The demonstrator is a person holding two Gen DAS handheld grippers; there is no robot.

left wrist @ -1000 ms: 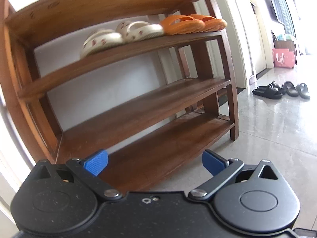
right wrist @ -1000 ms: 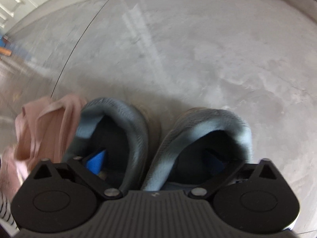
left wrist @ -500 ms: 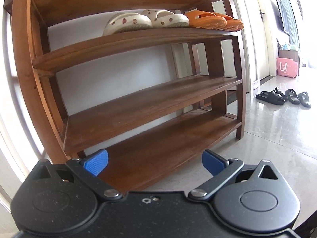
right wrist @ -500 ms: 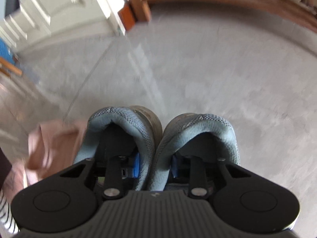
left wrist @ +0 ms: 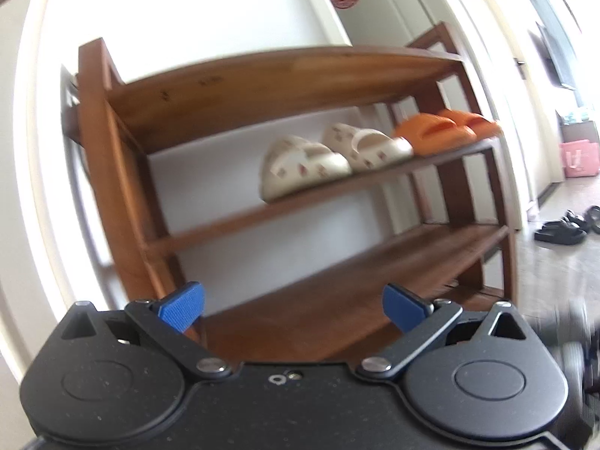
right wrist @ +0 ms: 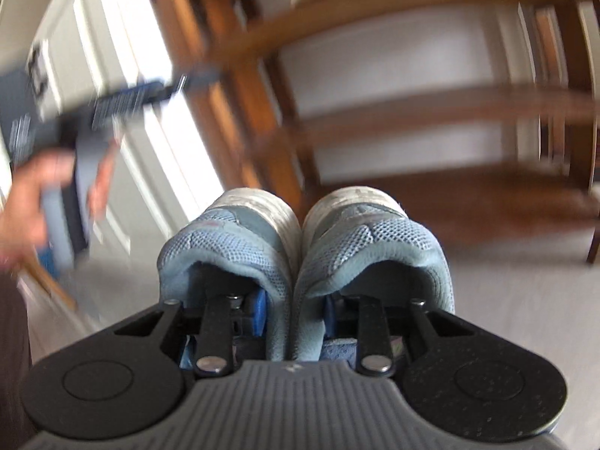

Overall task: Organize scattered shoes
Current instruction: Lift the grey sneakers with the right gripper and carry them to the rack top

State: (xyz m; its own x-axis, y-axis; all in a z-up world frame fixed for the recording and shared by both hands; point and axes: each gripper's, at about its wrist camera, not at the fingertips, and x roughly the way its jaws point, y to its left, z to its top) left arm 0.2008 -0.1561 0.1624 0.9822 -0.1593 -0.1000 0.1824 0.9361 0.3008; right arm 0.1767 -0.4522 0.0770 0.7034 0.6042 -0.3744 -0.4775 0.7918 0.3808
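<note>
Wooden shoe rack (left wrist: 300, 86) against a white wall fills the left wrist view, seen higher than a moment ago; cream slippers (left wrist: 330, 161) and orange slippers (left wrist: 446, 127) sit on its shelf. Left gripper (left wrist: 292, 305) points nearly level, jaws apart, holding nothing. Over to the right wrist view: right gripper (right wrist: 294, 313) has swung up off the floor, clamped on the blue sneakers (right wrist: 300, 240), heels pinched together, the rack beyond.

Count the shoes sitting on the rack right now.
4, all on one shelf of the rack: two cream clogs mid-shelf, two orange slides at its right end. Blur may hide others.
</note>
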